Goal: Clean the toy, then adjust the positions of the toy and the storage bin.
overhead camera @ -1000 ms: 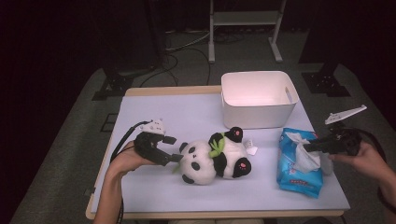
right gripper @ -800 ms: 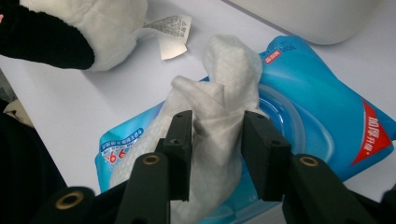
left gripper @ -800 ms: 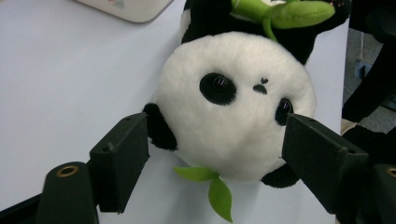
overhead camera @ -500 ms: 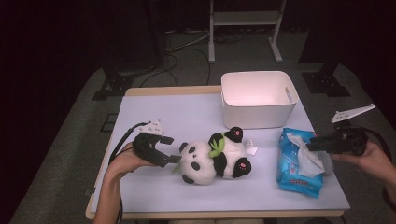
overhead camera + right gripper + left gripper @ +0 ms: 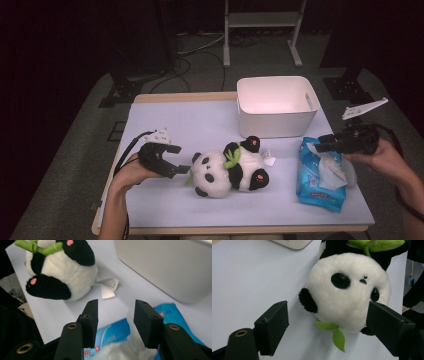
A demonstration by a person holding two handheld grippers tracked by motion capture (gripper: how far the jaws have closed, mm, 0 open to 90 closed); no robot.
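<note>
A plush panda [image 5: 227, 167] lies on its side in the middle of the pale table [image 5: 175, 120], head toward my left gripper [image 5: 178, 160]. In the left gripper view that gripper [image 5: 329, 323] is open and has just been opening; the panda's head [image 5: 347, 292] sits between the jaw tips, and the left pad [image 5: 274, 325] is clear of it. A blue wet-wipes pack [image 5: 317, 187] lies at the right with a white tissue [image 5: 327, 167] pulled up from it. My right gripper [image 5: 320, 144] hovers over the pack and has just been opening; its jaws [image 5: 116, 315] are open above the loose tissue [image 5: 117, 352].
A white plastic bin [image 5: 277, 105] stands at the back right of the table, close behind the panda and the pack. The panda's fabric label [image 5: 108, 287] lies flat between toy and pack. Bare tabletop lies at the back left. Dark floor, cables and stands surround the table.
My right gripper has lifted a little off the wipes pack and its jaws have spread, leaving the tissue standing up. The left hand has stayed by the panda's head.
</note>
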